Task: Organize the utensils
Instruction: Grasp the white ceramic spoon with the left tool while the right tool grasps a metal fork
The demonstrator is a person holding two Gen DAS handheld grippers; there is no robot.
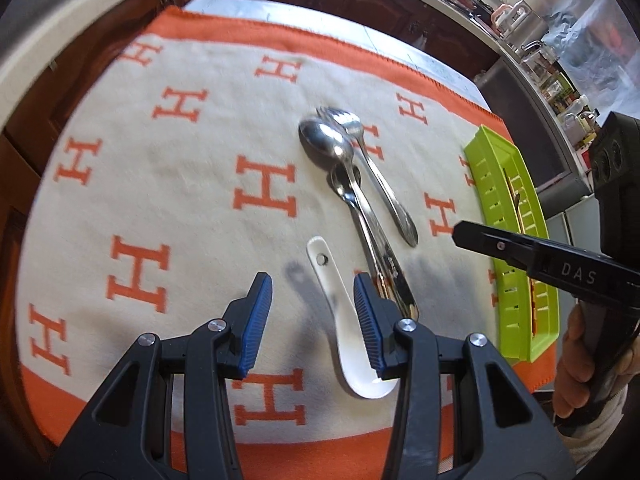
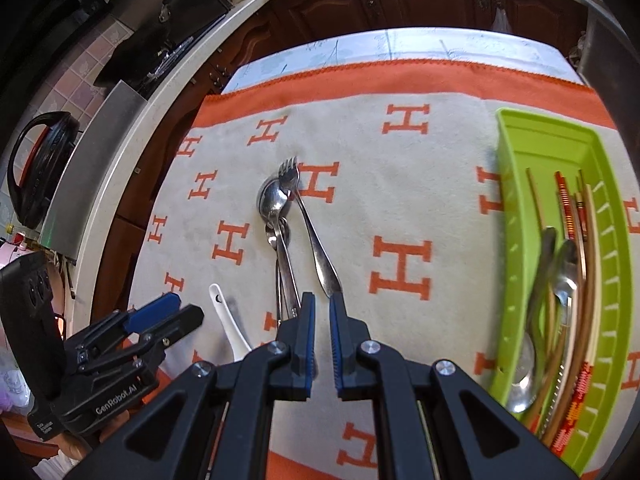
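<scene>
White porcelain comes first from the left: the ceramic soup spoon [image 1: 352, 344] lies near the blanket's [image 1: 160, 152] near orange border, bowl toward the camera, handle pointing away. The left gripper [image 1: 313, 322] hangs over it with its jaws parted and nothing between the pads; its right blue pad [image 1: 367, 320] sits almost above the spoon's neck, so a closing squeeze might catch only one side and skid the glazed handle away.

Just to the right, toward the blanket's middle, the steel tablespoon [image 1: 326, 142] rests across a smaller steel spoon [image 1: 348, 188], with the steel fork [image 1: 372, 168] alongside. These overlap, so lifting one would likely drag or flip a neighbour.

Over the handle ends, the right gripper [image 2: 322, 312] has its jaws nearly together and empty; too narrow to take the fork handle.

At the blanket's right edge, the green slotted tray [image 2: 516, 216] already holds chopsticks [image 2: 568, 216] and spoons, and looks crowded.
</scene>
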